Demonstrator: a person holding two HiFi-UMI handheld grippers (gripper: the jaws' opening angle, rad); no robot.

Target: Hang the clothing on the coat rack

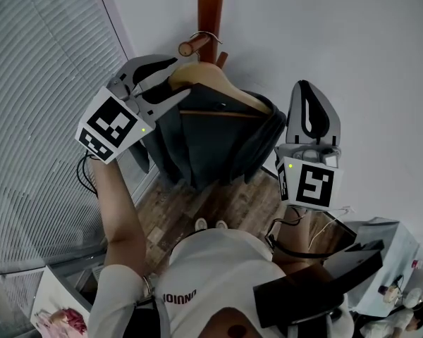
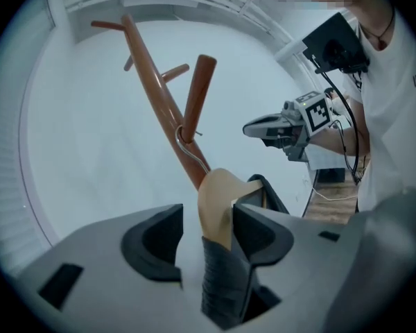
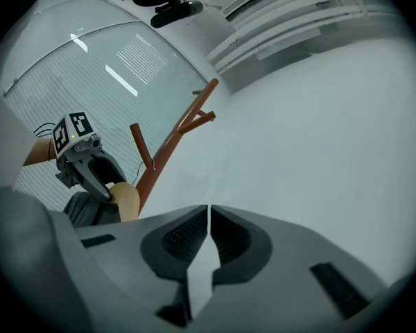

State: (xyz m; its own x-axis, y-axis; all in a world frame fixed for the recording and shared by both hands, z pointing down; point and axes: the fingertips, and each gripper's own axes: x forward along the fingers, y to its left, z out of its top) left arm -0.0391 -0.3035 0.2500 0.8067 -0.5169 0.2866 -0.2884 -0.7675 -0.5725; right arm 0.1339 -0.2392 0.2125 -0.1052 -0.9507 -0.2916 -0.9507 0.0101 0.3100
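I'm seeing an office-like room: striped glass partition (image 1: 42, 118) left of the coat rack (image 1: 211, 5), white wall (image 1: 338, 34) right, wood floor (image 1: 176, 210) below.

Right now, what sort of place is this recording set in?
Probably an office-like indoor room: a wooden coat rack stands by a plain white wall, beside a striped glazed partition, on wood-look flooring.

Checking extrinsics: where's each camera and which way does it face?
Head view: on head, steeply down on coat rack, hanger, garment; left gripper, right gripper, arms, torso show.
Left gripper view: along open jaws toward hanger, rack; torso shows.
Right gripper view: over shut jaws, upward at wall; left gripper shows.
Shared: all see rack, hanger.
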